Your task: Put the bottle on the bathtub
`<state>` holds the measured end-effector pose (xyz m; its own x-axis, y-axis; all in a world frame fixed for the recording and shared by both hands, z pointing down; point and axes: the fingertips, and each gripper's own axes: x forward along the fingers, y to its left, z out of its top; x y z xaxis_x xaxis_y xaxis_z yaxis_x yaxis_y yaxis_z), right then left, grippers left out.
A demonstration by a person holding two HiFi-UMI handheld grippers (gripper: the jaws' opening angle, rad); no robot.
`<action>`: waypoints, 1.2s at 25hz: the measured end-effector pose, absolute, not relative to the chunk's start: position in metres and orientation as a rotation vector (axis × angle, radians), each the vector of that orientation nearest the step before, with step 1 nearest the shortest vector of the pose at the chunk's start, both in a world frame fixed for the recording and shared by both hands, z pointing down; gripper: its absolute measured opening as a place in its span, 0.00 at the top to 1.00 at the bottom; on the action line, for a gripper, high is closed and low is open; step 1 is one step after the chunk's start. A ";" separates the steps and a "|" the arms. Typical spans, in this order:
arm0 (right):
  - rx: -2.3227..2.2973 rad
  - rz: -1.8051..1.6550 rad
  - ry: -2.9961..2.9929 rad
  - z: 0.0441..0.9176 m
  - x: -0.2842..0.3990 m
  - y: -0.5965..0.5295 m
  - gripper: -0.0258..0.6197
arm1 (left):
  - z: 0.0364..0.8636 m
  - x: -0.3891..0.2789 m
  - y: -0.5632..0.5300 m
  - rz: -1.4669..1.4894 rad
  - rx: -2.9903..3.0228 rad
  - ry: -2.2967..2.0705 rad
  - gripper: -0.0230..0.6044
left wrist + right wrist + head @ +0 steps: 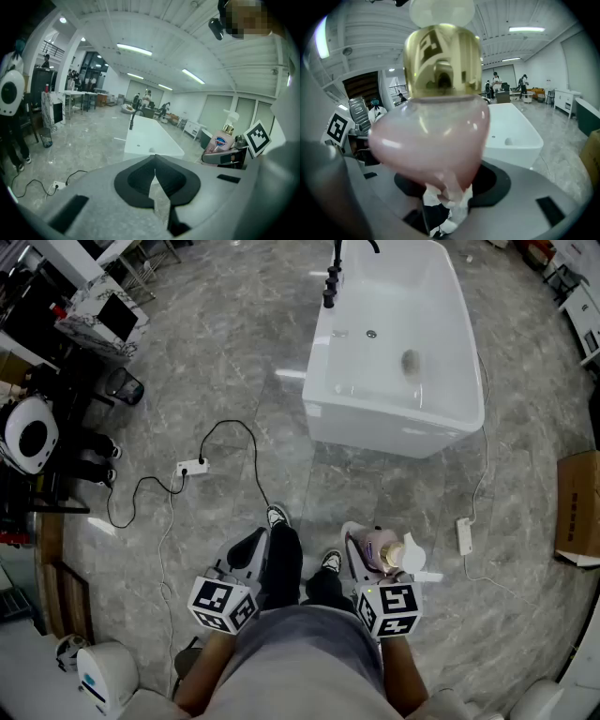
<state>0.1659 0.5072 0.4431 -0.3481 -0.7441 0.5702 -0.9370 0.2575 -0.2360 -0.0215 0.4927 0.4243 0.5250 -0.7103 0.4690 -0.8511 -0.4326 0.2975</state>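
A pink soap bottle (386,549) with a gold collar and white pump is held in my right gripper (367,555), close to the person's body. In the right gripper view the bottle (433,126) fills the middle, jaws shut on it. The left gripper view shows the same bottle (220,140) at the right. My left gripper (251,549) is shut and holds nothing; its jaws meet (153,174). The white bathtub (394,343) stands on the floor well ahead, with a black faucet (333,277) at its far left rim.
A white power strip (192,466) with a black cable lies on the grey floor to the left. Another white strip (463,535) lies right of the feet. A cardboard box (577,507) sits at the right edge. Desks and chairs (103,315) stand at the upper left.
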 end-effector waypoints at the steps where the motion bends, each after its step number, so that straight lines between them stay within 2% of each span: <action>1: 1.538 0.778 -2.191 0.443 0.160 0.501 0.61 | 0.425 -0.027 0.485 0.364 2.270 -1.265 0.95; 20: 1.579 0.770 -2.194 0.404 0.033 0.324 0.61 | 0.400 -0.186 0.311 0.228 2.317 -1.296 0.95; 30: 1.581 0.710 -2.207 0.382 -0.003 0.268 0.61 | 0.381 -0.215 0.269 0.165 2.348 -1.289 0.95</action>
